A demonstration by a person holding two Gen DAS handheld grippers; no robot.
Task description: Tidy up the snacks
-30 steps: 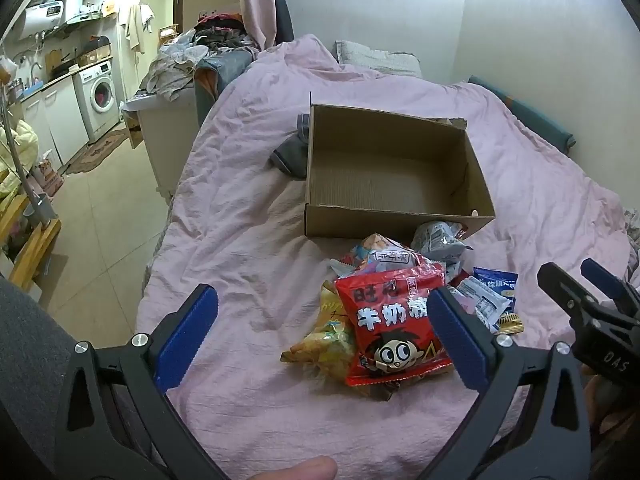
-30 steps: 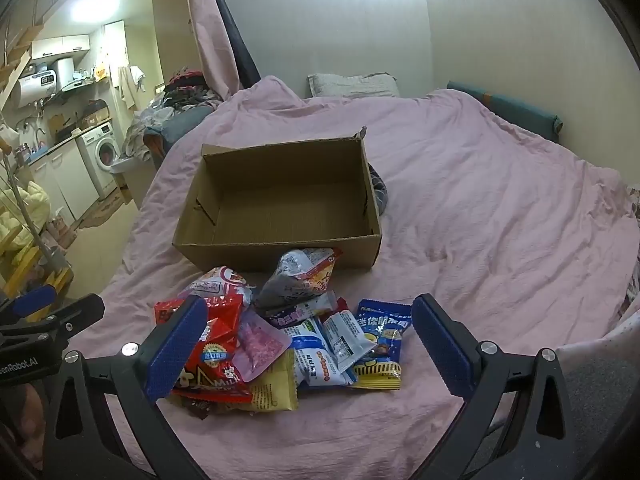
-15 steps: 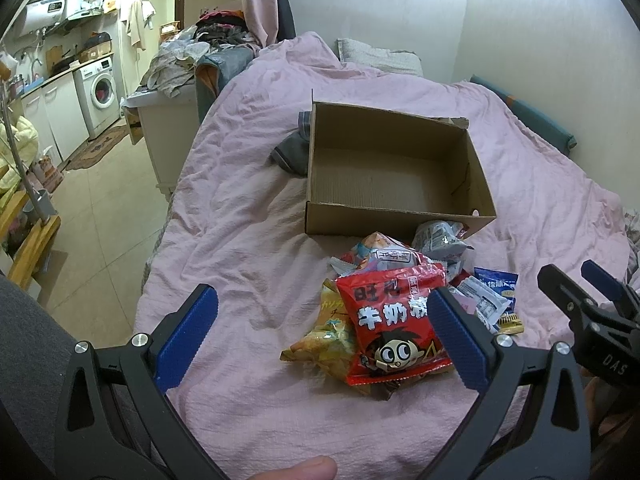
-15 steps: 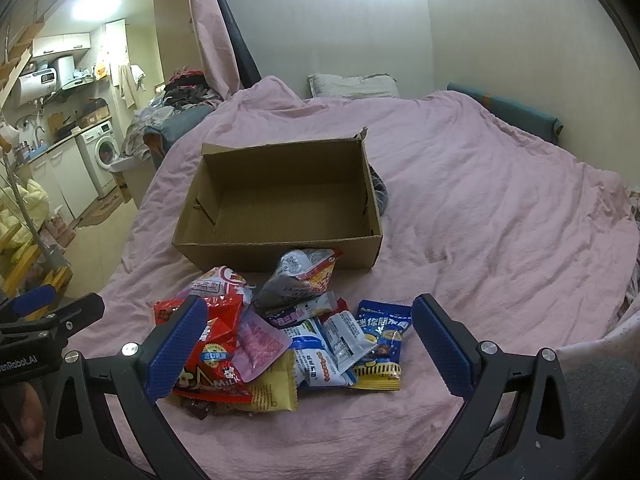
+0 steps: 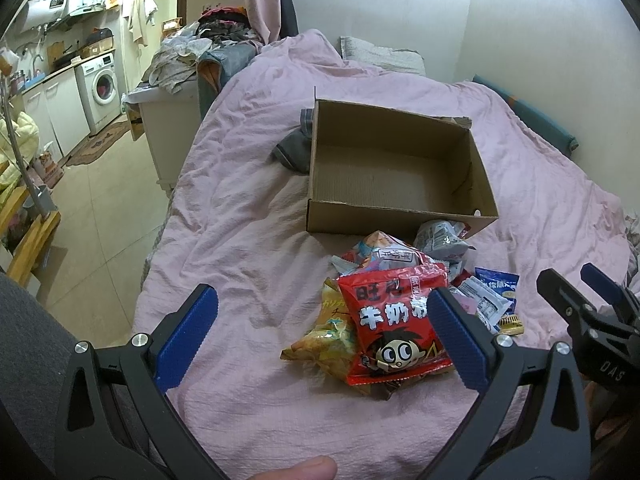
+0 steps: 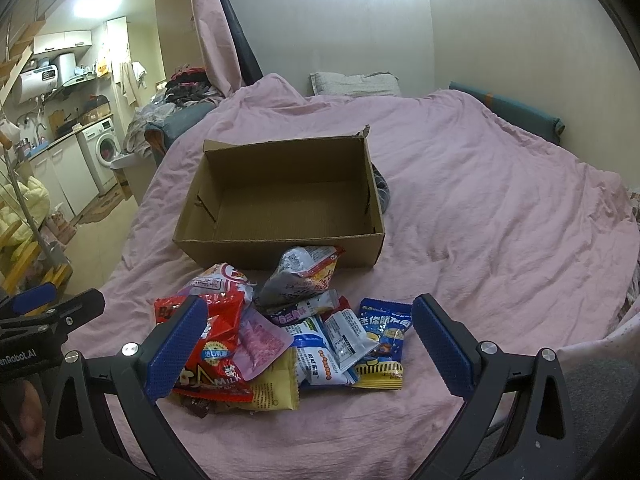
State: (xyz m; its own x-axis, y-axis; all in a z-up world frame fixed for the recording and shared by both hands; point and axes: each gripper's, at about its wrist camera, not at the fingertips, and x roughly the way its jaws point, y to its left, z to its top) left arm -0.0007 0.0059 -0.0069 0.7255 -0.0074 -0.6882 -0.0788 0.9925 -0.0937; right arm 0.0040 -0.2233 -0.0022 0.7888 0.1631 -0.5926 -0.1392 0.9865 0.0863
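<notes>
I find both tools unloaded. My left gripper (image 5: 320,324) has its jaws spread wide with nothing between them; my right gripper (image 6: 306,340) is likewise spread and holding nothing.

The snack pile (image 6: 288,336) lies on the pink bedspread (image 6: 500,216), just beside the near wall of the cardboard box (image 6: 280,196), which stands open-topped and has nothing inside. One grey packet (image 6: 296,276) leans against that wall.

Relation governing the next move: from the left tool, the pile sits ahead and to the right, with the red milk-candy bag (image 5: 394,324) uppermost, its right edge passing behind the right finger pad (image 5: 456,340). Its long axis runs roughly away from me, toward the box. From the right tool the pile lies straight ahead and slightly left, more nearly centred between the jaws, with the blue packet (image 6: 384,332) nearest its right side. I judge the right tool better lined up for a first pick; either must then carry forward over the box wall.

Surface: soft, creased bedding, so packets may sink or slide under pressure. Room: a pillow (image 6: 354,84) at the far end, a washing machine (image 5: 102,88) and counters off to the left, clothes heaped beside the bed
</notes>
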